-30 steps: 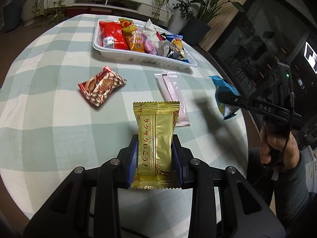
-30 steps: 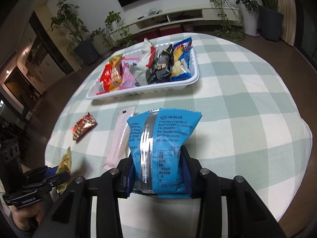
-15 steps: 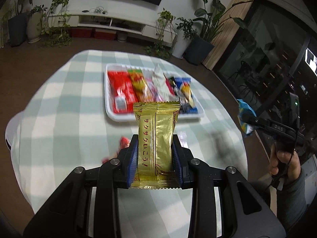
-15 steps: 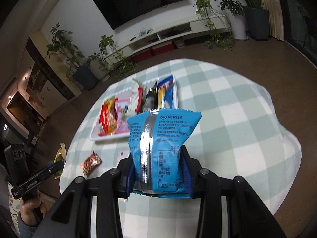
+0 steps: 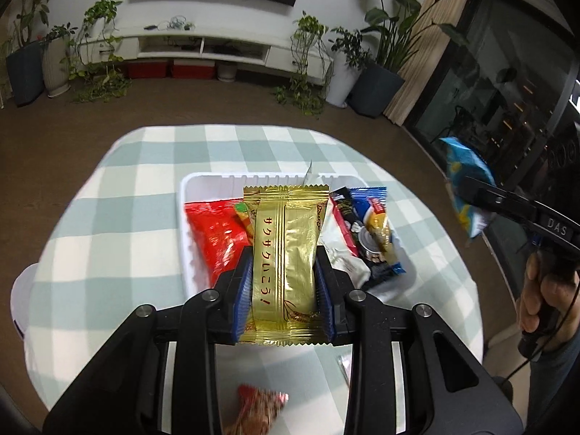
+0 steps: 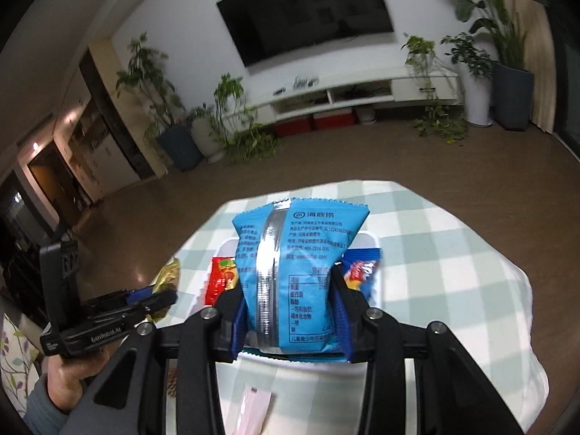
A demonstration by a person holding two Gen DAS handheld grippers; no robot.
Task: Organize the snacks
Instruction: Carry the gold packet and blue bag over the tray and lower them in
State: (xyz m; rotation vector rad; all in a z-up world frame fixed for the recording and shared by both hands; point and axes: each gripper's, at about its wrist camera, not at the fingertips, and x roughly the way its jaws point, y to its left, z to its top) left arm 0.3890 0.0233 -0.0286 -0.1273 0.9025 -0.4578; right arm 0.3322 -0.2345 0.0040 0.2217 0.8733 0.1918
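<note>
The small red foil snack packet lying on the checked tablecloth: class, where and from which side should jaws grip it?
Across the narrow width of the small red foil snack packet, descending from above: it seemingly lies flat on the checked tablecloth, so only its side edges offer purchase.

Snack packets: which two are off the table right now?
The gold packet clamped in the left gripper and the light-blue packet in the right gripper.

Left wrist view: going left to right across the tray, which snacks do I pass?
In the white tray: red packet → gold packet held by the left gripper → white wrapper → blue packet.
</note>
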